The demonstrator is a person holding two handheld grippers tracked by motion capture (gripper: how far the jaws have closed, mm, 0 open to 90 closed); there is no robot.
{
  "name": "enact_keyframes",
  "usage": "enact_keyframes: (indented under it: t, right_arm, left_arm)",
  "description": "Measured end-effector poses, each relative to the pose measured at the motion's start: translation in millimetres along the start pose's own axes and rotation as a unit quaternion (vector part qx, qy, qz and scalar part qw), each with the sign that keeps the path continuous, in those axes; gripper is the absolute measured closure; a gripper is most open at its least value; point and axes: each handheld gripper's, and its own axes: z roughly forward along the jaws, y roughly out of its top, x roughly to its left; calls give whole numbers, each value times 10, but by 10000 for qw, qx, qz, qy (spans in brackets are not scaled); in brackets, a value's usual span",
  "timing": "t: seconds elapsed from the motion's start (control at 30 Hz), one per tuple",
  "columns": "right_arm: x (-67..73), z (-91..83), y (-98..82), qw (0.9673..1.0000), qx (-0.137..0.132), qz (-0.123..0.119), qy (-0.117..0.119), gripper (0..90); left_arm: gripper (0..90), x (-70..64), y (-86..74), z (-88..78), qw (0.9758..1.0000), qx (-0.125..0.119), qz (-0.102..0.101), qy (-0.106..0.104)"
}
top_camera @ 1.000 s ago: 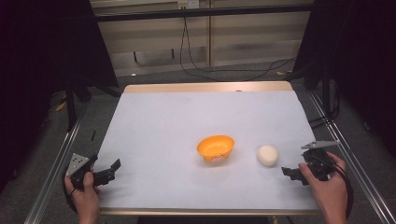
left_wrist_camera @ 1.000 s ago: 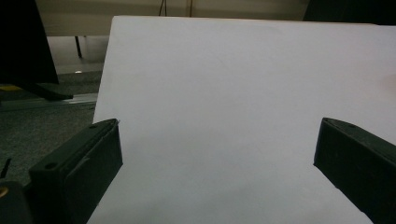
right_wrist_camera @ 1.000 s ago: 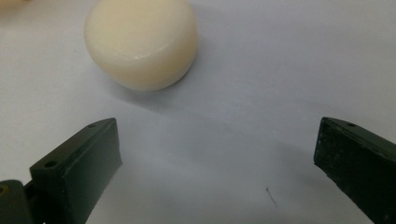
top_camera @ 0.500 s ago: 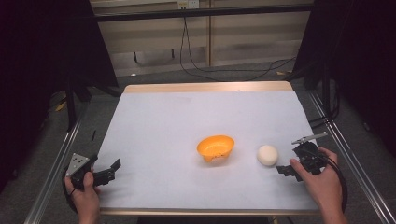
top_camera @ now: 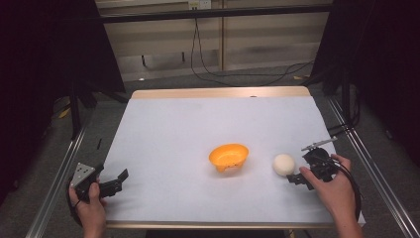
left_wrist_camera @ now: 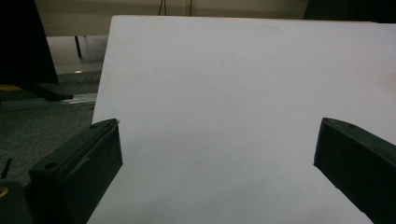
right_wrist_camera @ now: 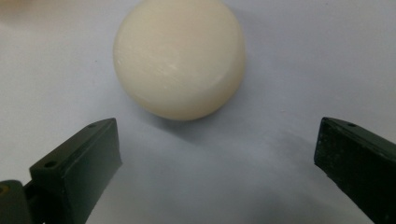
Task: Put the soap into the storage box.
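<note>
The right gripper (top_camera: 303, 174) sits at the right side of the table (top_camera: 168, 124), w/ its jaws spread wide and nothing between them. The cream ball (top_camera: 284, 164) lies just ahead of it on the white surface; in the right gripper view the ball (right_wrist_camera: 180, 58) is past the jaw tips, centred btwn the 2 jaws but not yet inside the gap. Just left of the ball, apart from it, stands an orange bowl (top_camera: 229, 156), upright and, as far as can be seen, w/ nothing in it. The left gripper (top_camera: 106, 184) rests near the front left corner, well apart from both things, jaws also wide open on bare table.

Judging by the layout, the job looks like grabbing the ball, probably to drop it in the bowl. Risks from here:

1. Ball is round and free to roll. If 1 jaw touches before the other, or the tips nudge it while moving in, it will likely roll off toward the bowl or the table edge.
2. Closing too near the front of the ball, i.e. short of its widest part, could squeeze it out fwd.
3. Coming in too low could scrape the jaw tips on the white cover and drag it.
4. The surface looks smooth, so the ball has little to stop it once bumped.
</note>
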Motion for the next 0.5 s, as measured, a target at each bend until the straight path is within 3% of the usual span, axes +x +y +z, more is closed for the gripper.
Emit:
enact_keyframes:
  t: [0.5]
  right_arm:
    - [132,97,207,9999,66,-99,99,1]
  left_arm:
    - [9,3,1,4,10000,11,-9,-18]
